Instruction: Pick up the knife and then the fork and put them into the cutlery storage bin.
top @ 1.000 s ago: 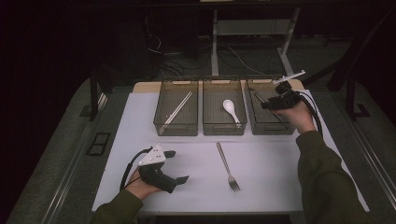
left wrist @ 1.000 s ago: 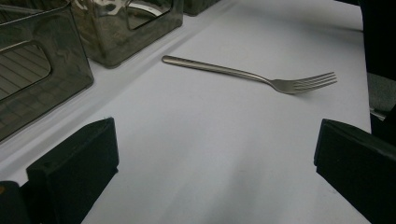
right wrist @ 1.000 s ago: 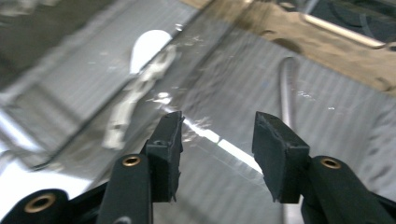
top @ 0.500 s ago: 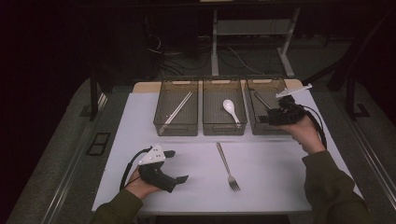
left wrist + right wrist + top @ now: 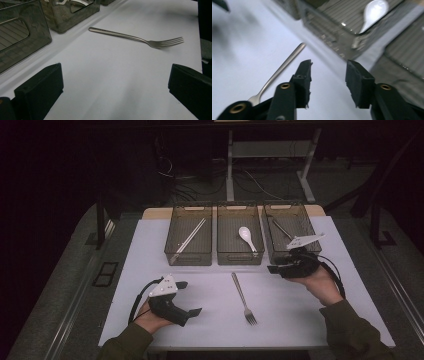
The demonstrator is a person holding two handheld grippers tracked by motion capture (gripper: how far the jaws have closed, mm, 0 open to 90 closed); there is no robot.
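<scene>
The left gripper (image 5: 187, 297) rests on the white mat (image 5: 150, 250) with its jaws spread wide and nothing between them; in its own view the bare mat lies between the two black jaws. The fork (image 5: 140, 38) lies ahead of it and to its right, flat on the mat, tines toward the person. The right gripper (image 5: 276, 268) hangs just above the mat with its jaws partly apart and empty, just in front of the right bin (image 5: 312, 227), the fork (image 5: 279, 68) below and to its left. Beyond both grippers stand three smoky clear bins side by side: the left bin (image 5: 172, 237) holds chopsticks (image 5: 189, 239), the middle bin (image 5: 222, 237) a white spoon (image 5: 246, 237), and the right bin a thin metal piece I cannot identify.
</scene>
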